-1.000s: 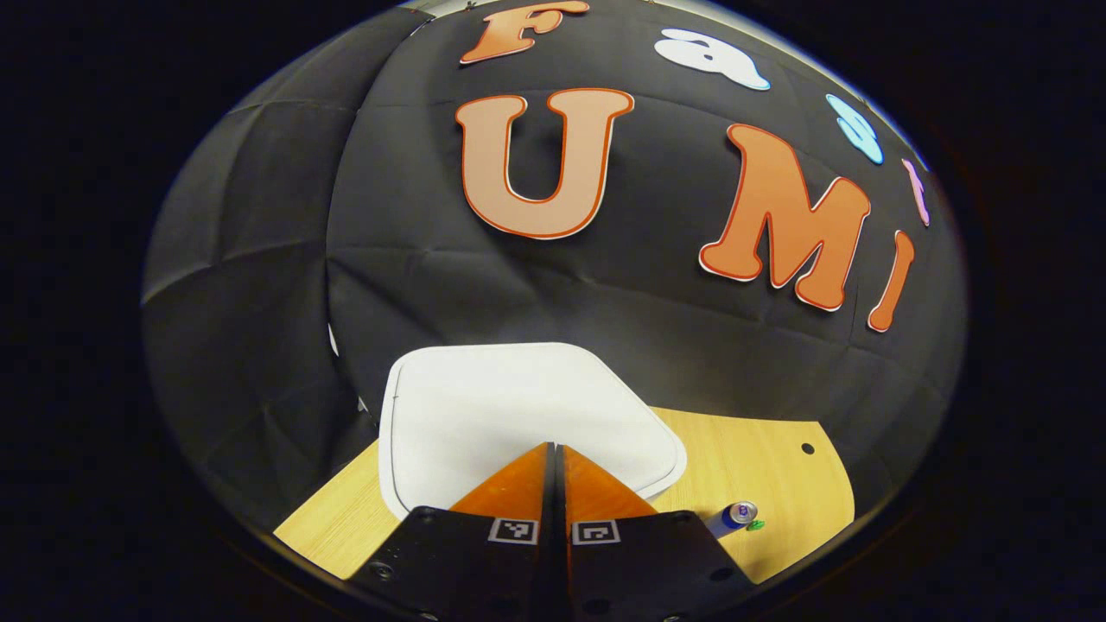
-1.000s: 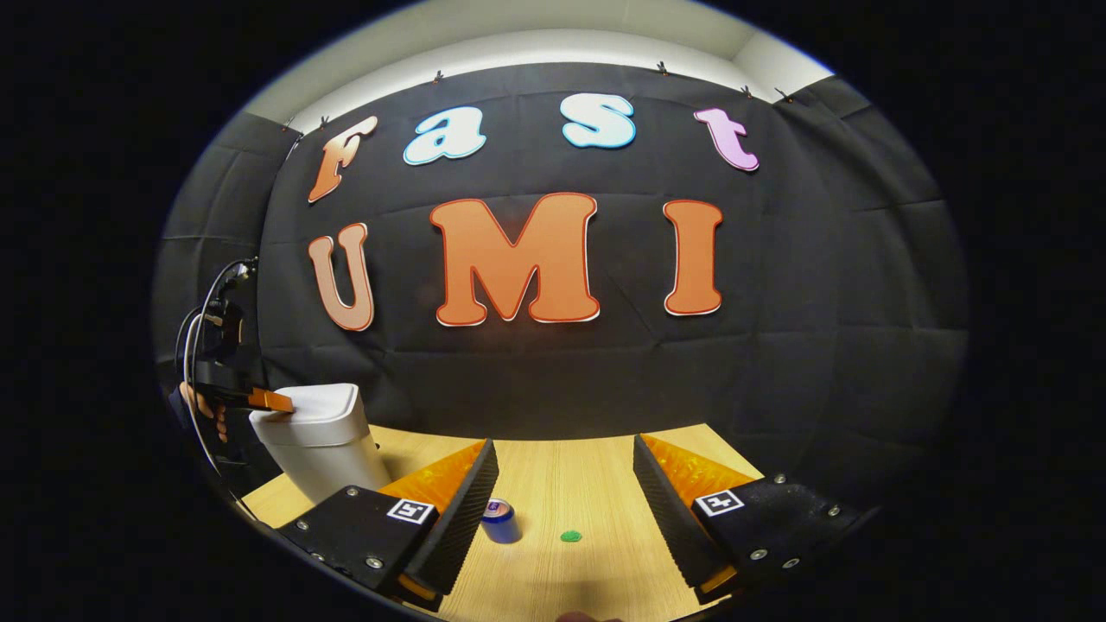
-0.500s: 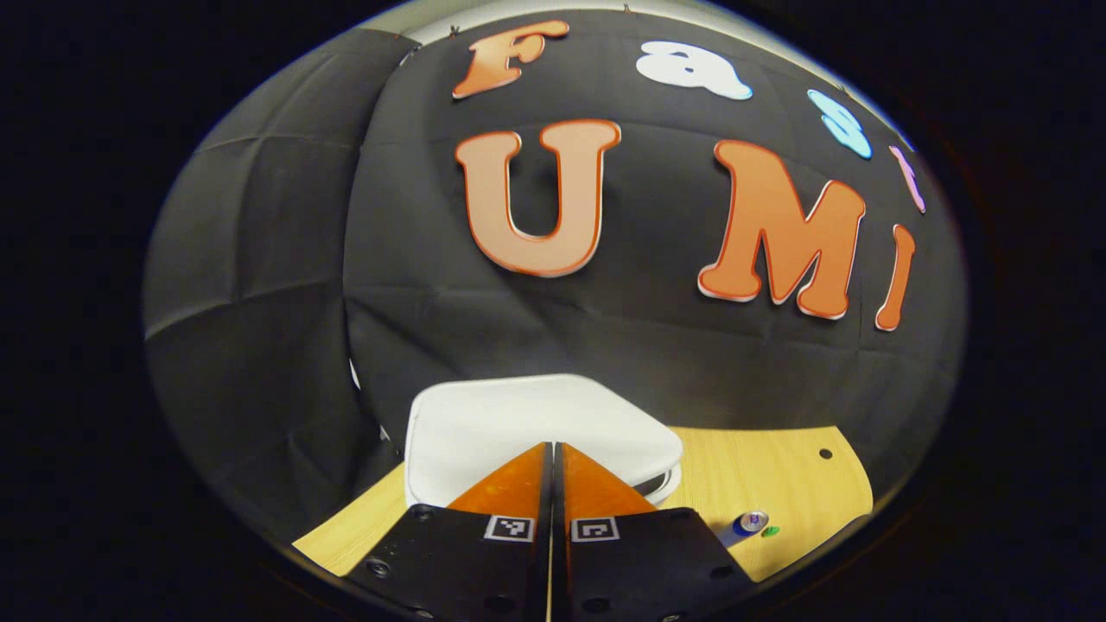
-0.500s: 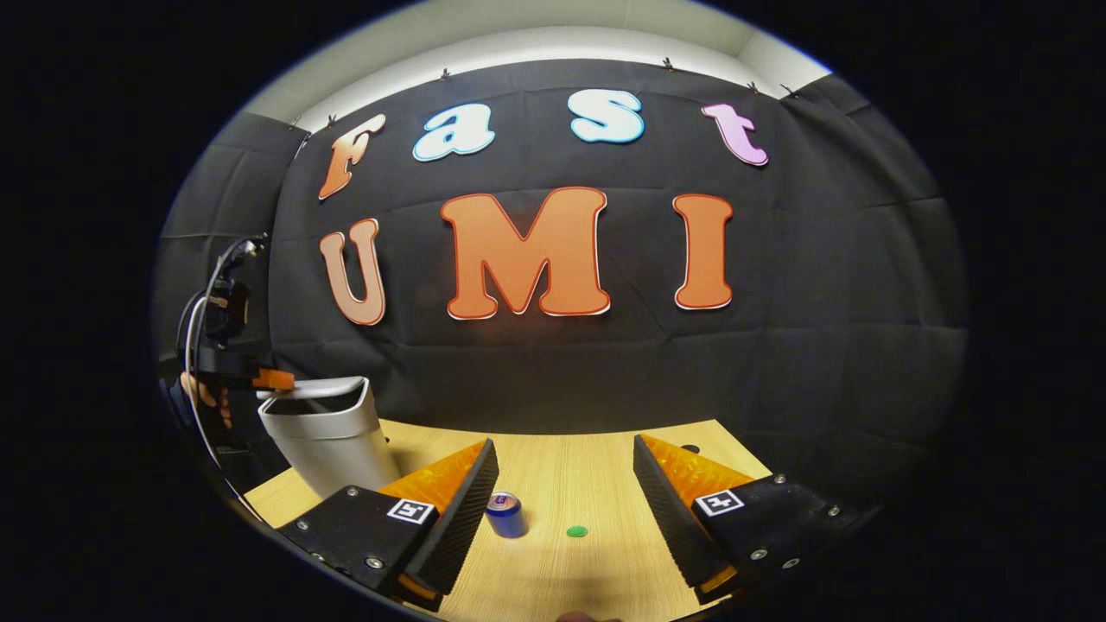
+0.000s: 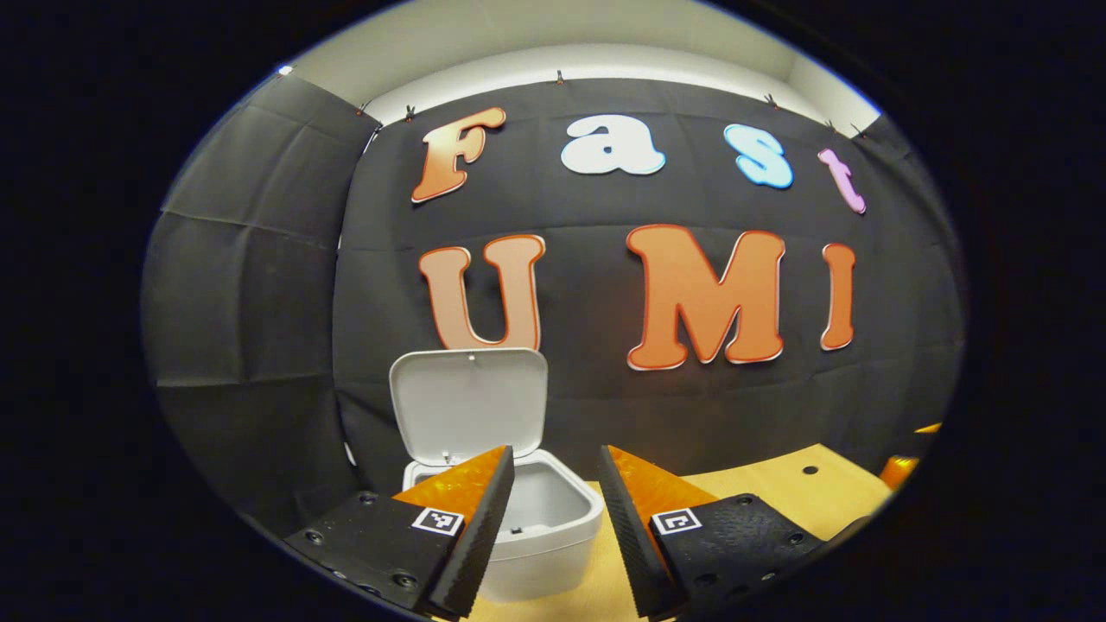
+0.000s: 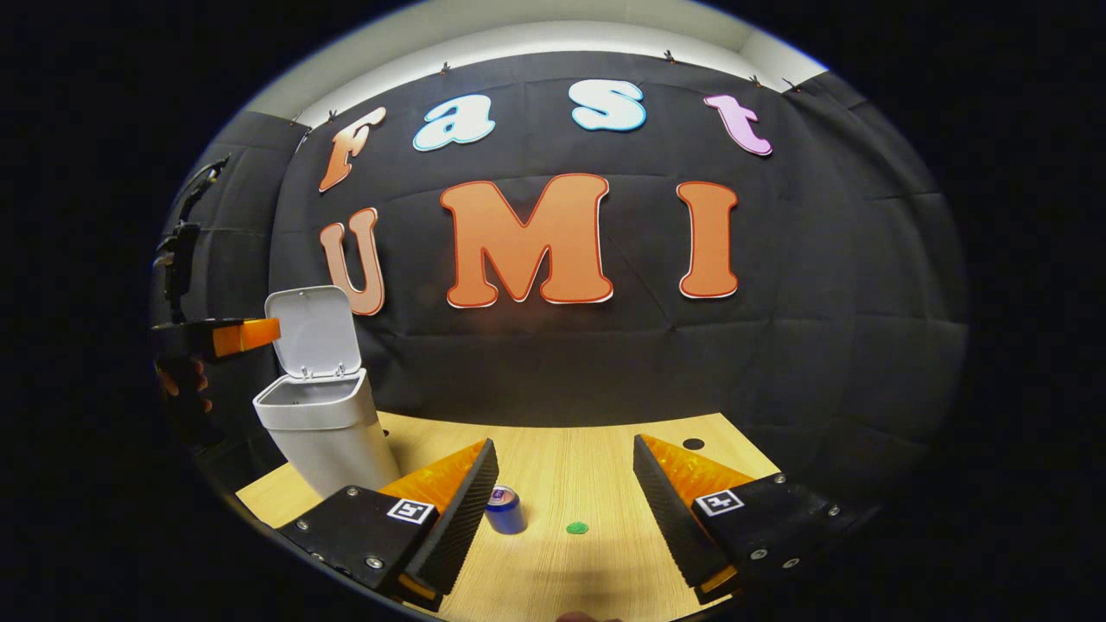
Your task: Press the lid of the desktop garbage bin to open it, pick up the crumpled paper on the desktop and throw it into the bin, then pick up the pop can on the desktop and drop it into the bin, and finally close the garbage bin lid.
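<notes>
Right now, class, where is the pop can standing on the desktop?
In the right gripper view the pop can stands upright on the wooden desktop, just inside the right gripper's left finger, with a small green spot beside it and the open bin farther left.

Light wood desktop (image 6: pixel 605 449): white bin (image 6: pixel 324 432) at left, pop can (image 6: pixel 504 508) upright, green dot (image 6: pixel 576 527) just beside
</notes>
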`<control>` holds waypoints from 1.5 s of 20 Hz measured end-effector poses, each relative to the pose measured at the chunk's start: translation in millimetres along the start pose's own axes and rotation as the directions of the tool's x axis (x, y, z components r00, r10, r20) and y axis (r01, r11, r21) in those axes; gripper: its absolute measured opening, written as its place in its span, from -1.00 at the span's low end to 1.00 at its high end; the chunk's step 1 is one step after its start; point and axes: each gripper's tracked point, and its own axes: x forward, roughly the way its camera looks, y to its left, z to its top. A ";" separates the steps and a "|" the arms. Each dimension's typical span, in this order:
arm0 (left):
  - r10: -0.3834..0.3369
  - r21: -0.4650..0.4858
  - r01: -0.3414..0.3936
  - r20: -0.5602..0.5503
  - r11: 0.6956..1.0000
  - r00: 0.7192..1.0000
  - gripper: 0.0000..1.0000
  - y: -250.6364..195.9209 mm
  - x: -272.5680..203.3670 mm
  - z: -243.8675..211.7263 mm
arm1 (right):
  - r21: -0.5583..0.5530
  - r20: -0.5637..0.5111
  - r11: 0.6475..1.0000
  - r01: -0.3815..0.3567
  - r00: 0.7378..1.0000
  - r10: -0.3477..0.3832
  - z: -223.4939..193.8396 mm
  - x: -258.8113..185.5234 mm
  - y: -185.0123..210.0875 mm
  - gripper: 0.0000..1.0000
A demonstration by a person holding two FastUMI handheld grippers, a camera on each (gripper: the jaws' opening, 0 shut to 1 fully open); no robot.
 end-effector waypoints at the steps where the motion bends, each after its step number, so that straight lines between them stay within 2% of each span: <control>1: -0.009 -0.007 0.009 0.002 1.000 1.000 0.29 -7.4 -6.7 0.9 | 0.001 0.004 1.000 -0.002 1.000 0.002 -3.3 2.8 -1.0 0.87; 3: -0.026 -0.022 0.026 0.006 0.999 1.000 0.76 -18.2 -17.9 3.7 | -0.004 0.012 1.000 -0.015 1.000 0.015 -10.6 9.9 -1.4 0.87; 4: -0.033 -0.027 0.033 0.009 0.999 0.999 0.79 -26.0 -23.9 4.5 | -0.014 0.015 1.000 -0.024 1.000 0.024 -15.2 13.4 -0.1 0.87; 11: -0.042 0.002 0.042 0.042 0.999 0.998 0.80 -52.5 -65.0 18.3 | -0.066 -0.052 0.996 -0.059 0.997 0.056 -66.0 41.1 1.1 0.88; 15: -0.008 0.013 0.008 0.068 1.000 0.998 0.78 -52.9 -87.0 30.8 | -0.101 -0.101 0.993 -0.060 0.994 0.049 -98.0 65.4 -3.2 0.88; 18: 0.024 0.065 -0.031 0.111 0.997 0.994 0.79 -55.0 -106.8 50.9 | -0.108 -0.152 0.992 -0.065 0.987 0.048 -125.8 82.8 -6.5 0.88; 22: 0.026 0.058 -0.035 0.144 0.998 0.989 0.76 -73.4 -131.5 64.2 | -0.118 -0.214 0.991 -0.058 0.976 0.032 -166.2 109.4 -10.5 0.88; 30: 0.080 0.075 -0.087 0.096 0.993 0.992 0.79 -69.9 -141.4 55.9 | -0.108 -0.386 0.993 -0.040 0.923 -0.004 -245.2 157.9 -15.7 0.89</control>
